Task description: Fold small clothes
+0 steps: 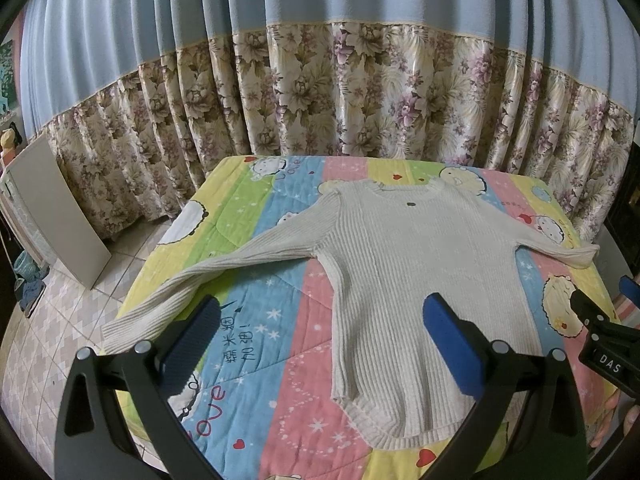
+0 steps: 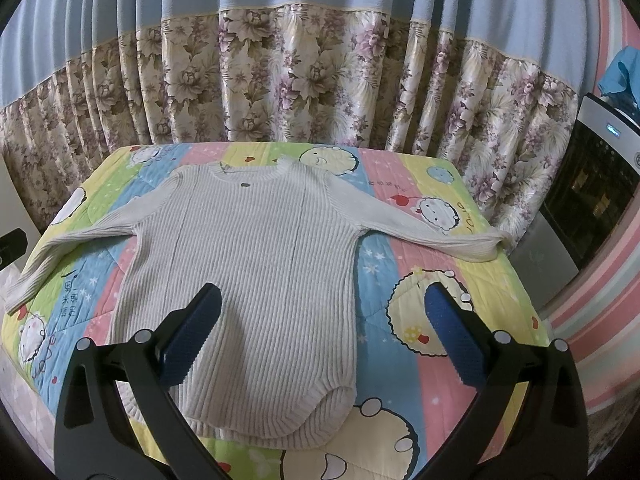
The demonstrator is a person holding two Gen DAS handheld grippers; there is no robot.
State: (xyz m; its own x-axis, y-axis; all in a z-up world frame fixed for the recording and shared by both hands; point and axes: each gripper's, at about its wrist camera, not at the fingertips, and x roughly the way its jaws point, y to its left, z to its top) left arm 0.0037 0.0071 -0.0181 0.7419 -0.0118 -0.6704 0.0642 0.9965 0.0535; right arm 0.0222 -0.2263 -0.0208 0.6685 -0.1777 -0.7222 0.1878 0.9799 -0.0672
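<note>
Your cream ribbed sweater [image 1: 400,276] lies flat, sleeves spread, on the striped cartoon quilt [image 1: 280,360]; both tools hover near its hem, jaws spread wide and holding nothing.

Your left gripper [image 1: 324,340] sees a white board [image 1: 60,216] leaning far left and your right gripper [image 1: 600,332] at the right edge; the right gripper's own view alone shows a black appliance [image 2: 592,192] far right.

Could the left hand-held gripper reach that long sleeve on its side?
Probably yes: the left hand-held gripper is open above the quilt, and nothing lies between it and the sleeve.
</note>
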